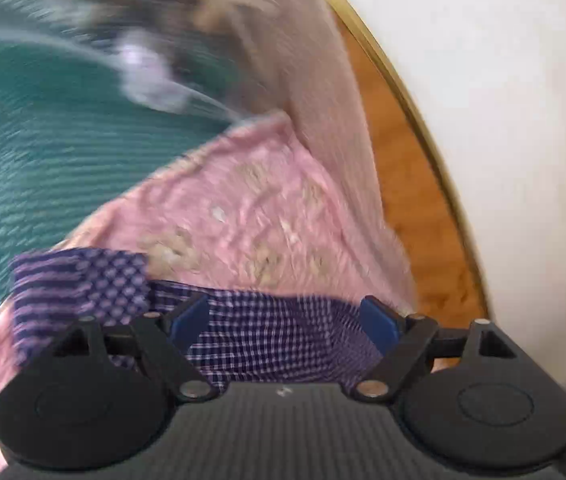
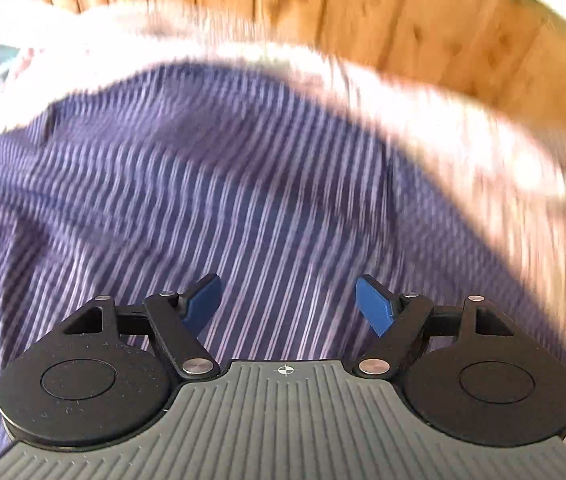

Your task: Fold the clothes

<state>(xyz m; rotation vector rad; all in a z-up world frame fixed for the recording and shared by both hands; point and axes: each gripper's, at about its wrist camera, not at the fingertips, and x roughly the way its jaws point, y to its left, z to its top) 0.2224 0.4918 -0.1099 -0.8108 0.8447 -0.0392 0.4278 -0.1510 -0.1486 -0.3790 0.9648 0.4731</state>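
Both views are motion-blurred, so detail is limited.

Left gripper (image 1: 283, 326): jaws apart, nothing clamped. Checked shirt (image 1: 267, 340) lies right under and between the fingers, on a pink cloth (image 1: 251, 216). Beyond that is a teal cloth (image 1: 43, 140). To the right a wood floor (image 1: 411, 200) and a white wall (image 1: 503, 120), so this surface looks like a bed; its edge is close.

Right gripper (image 2: 287, 306): jaws apart, empty, hanging low over the shirt (image 2: 243, 184), which fills most of the view. Whether the pads touch the cloth, can't tell. The shirt looks rumpled, not flat. Whether it's already partly folded, can't tell from this.

Risks, my read:
- Closing here could grab shirt plus the pink cloth under it; the two layers are in contact and the left jaws sit near the boundary.
- Blur suggests fast motion; a pinch now may miss the hem or catch a mid-panel bunch, giving a skewed fold.
- With the edge near on the left side, a drag could pull cloth off.

No brand, label or readable writing. Only a crosshair mark (image 2: 285, 369) on the gripper body.
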